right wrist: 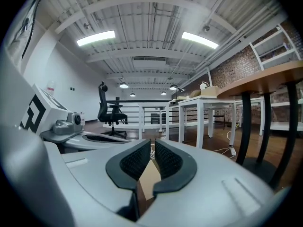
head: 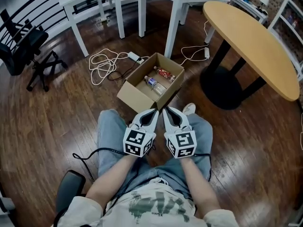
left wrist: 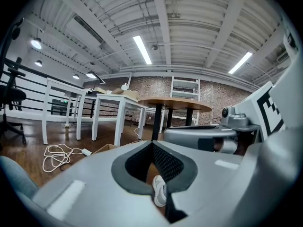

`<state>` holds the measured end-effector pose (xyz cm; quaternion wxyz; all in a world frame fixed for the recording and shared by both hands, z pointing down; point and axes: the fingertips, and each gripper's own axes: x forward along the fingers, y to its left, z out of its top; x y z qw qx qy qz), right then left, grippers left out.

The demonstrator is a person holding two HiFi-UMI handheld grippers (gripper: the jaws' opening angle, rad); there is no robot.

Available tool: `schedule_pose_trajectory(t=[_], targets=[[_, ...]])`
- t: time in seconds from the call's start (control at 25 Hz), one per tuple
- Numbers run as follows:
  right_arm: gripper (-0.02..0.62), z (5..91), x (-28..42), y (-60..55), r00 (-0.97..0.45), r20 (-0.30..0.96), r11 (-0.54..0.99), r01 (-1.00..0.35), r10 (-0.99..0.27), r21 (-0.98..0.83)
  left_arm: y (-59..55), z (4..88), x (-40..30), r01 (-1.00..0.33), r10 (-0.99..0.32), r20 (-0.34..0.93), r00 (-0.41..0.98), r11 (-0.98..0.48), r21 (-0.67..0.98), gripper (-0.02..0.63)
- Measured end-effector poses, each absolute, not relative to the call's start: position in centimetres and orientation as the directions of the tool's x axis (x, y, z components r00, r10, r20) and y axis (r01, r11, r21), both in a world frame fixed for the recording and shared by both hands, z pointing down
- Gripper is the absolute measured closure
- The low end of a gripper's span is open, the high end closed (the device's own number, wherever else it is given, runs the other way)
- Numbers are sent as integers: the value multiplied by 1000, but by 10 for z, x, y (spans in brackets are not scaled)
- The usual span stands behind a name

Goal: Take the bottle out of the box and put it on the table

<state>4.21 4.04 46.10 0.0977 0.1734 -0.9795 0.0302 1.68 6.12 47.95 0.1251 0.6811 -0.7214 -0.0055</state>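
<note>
An open cardboard box (head: 135, 94) sits on the wooden floor in front of my knees. Inside it lie a clear bottle with a blue label (head: 155, 85) and a second bottle with a red label (head: 164, 73). Both grippers hover side by side above my lap, short of the box and pointing at it. The left gripper (head: 156, 111) has its tips touching and holds nothing (left wrist: 152, 143). The right gripper (head: 165, 110) has its jaws only a narrow slit apart, with nothing between them (right wrist: 152, 149). Cardboard of the box (right wrist: 150, 176) shows through that slit.
A round wooden table (head: 255, 46) on a black pedestal (head: 222, 86) stands right of the box. Behind the box are white tables (head: 177, 13) and a coil of white cable with a power strip (head: 106, 63). A black office chair (head: 28, 51) is at far left.
</note>
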Motion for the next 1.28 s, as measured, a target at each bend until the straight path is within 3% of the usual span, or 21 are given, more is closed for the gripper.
schedule_pose_trajectory(t=[0.6, 1.28], targets=[[552, 469, -17, -32, -913, 242, 940, -342, -327, -20, -10, 487, -47, -978, -980, 192, -55, 91, 185, 611], [506, 504, -127, -134, -907, 347, 970, -240, -239, 42, -97, 505, -163, -967, -975, 205, -88, 134, 218, 611]])
